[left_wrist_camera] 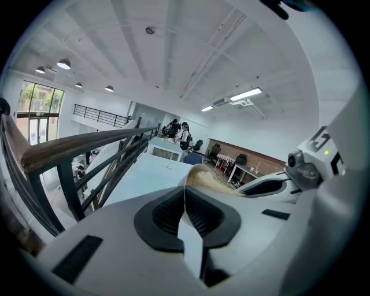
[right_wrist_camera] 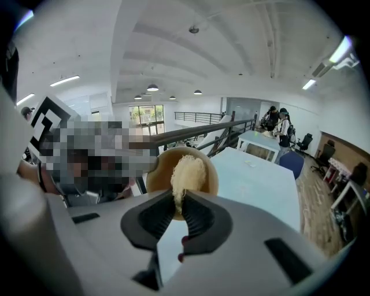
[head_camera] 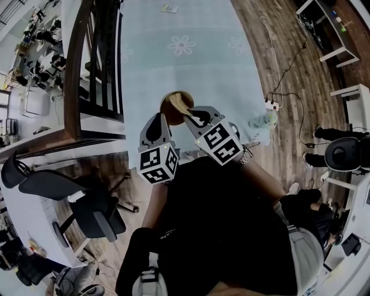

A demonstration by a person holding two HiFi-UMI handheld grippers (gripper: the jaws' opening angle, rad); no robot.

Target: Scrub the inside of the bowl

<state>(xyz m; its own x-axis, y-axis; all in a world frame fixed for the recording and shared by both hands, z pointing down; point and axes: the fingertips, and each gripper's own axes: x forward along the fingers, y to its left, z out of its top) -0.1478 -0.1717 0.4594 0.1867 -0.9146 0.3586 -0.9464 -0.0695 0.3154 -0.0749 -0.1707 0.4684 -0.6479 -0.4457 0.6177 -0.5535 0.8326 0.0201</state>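
Right claw [right_wrist_camera: 177,208] pinches fibrous scrubber [right_wrist_camera: 188,172] inside round tan bowl [right_wrist_camera: 156,176].

The desk [head_camera: 173,69] is a long, pale blue-green surface that runs alongside the dark wooden railing [head_camera: 92,63], its long edge just beside the rails. Faint flower prints [head_camera: 182,45] are spread across the top, one near the middle and another further from the railing. One small flat item [head_camera: 169,8] lies at the desk's far end, near the railing side; it is too small to tell what it is.
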